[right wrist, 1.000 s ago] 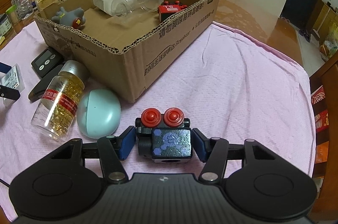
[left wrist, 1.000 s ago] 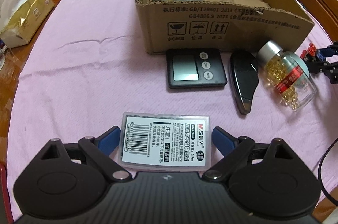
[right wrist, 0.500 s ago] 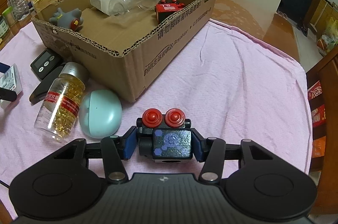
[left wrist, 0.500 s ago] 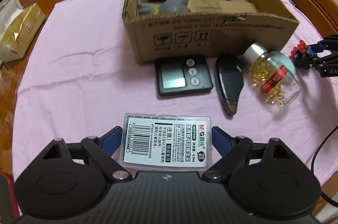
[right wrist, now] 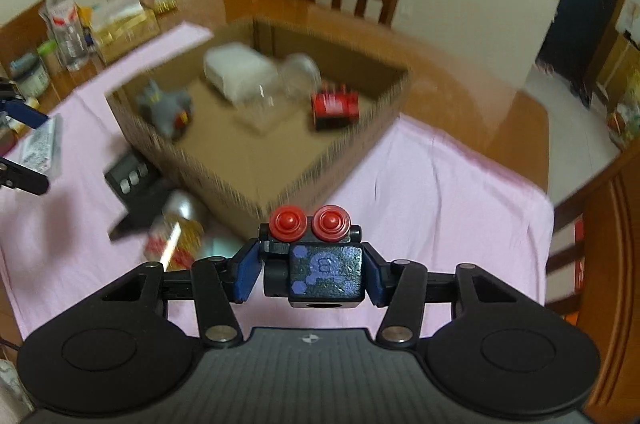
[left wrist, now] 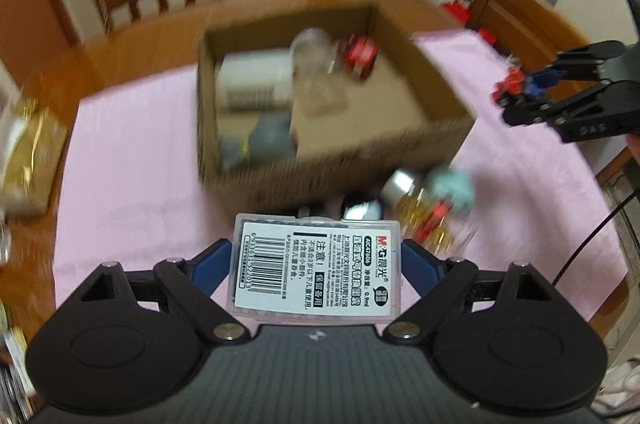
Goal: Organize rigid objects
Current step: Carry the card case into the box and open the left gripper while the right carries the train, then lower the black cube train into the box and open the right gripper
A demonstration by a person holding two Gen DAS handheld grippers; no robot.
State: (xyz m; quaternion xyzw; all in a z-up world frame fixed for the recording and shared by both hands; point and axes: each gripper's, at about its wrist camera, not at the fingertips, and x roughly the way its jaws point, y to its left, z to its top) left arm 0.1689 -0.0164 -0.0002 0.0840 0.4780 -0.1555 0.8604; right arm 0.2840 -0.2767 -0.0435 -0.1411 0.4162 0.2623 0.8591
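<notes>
Left gripper [left wrist: 316, 266]: its jaws are clamped on the clear plastic case [left wrist: 315, 266] by the two short ends; the case is lifted off the bench, label side up.
Right gripper [right wrist: 306, 270]: its jaws are clamped on the small robot toy [right wrist: 316, 260], the one with two red round eyes; the toy is also in the air, near the box corner.
Cardboard box [left wrist: 440, 127]: open on top, standing on the pink cloth [right wrist: 440, 191]. Inside lie a white block, a clear jar on its side, a red toy and a grey figure.
Not sorted yet: a pill bottle [left wrist: 432, 224], a mint round thing, a dark flat tool and a black timer [right wrist: 130, 173], all on the cloth just beside the box wall.
Risk 1: the case is smooth and held only by narrow edges — a quick tilt over the box may let it slide out.
Risk 2: both grippers head, I judge, to the same box; they could knock each other or the wall.
Hard to see: everything beyond the held things is blurred — the bottle's label cannot be read, and the case partly hides the timer in the left view.
</notes>
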